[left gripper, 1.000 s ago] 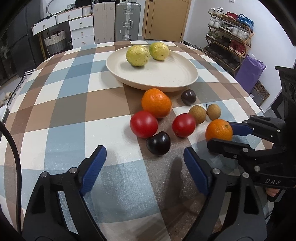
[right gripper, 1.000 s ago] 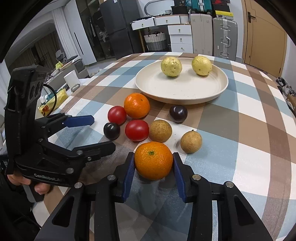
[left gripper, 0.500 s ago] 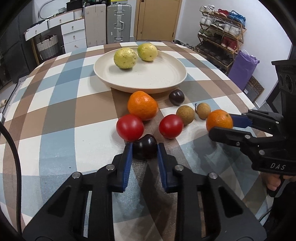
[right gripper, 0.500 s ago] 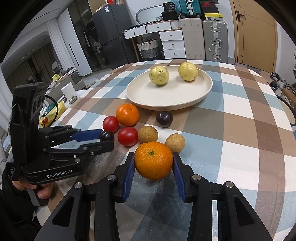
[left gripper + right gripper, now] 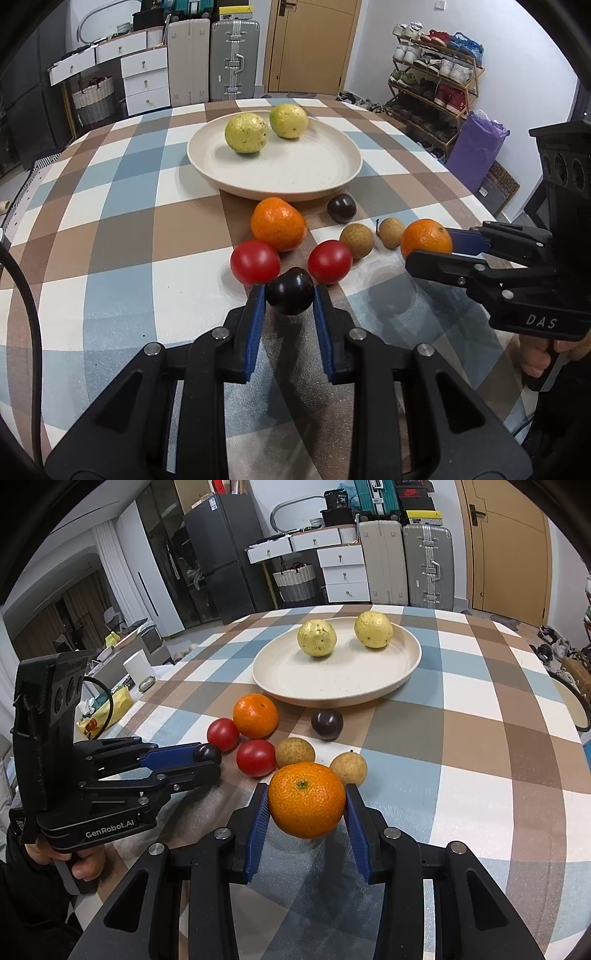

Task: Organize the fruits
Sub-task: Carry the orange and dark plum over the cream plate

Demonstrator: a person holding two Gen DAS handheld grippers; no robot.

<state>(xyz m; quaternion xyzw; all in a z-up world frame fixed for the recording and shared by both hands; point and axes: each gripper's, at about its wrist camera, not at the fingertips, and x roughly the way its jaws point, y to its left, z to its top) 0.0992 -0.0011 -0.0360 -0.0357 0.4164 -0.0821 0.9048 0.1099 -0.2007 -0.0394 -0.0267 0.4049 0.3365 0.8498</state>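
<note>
My left gripper (image 5: 290, 295) is shut on a dark plum (image 5: 290, 291) and holds it just above the checked tablecloth; it shows in the right wrist view too (image 5: 207, 754). My right gripper (image 5: 306, 803) is shut on an orange (image 5: 306, 799), also lifted a little; it shows in the left wrist view (image 5: 426, 239). A cream plate (image 5: 317, 173) at the back holds two yellow-green guavas (image 5: 246, 133) (image 5: 289, 120). On the cloth lie another orange (image 5: 278, 223), two red tomatoes (image 5: 255, 261) (image 5: 330, 261), a second dark plum (image 5: 341, 208) and two brown longans (image 5: 357, 240) (image 5: 392, 232).
The round table's right edge (image 5: 576, 738) is close, with a chair beyond it. A shoe rack (image 5: 436, 74) and a purple bag (image 5: 476, 147) stand to the right of the table. Drawers and suitcases (image 5: 232, 59) line the back wall.
My left gripper went from wide open to shut on the dark plum and has lifted it slightly. My right gripper has kept hold of the orange and raised it a little.
</note>
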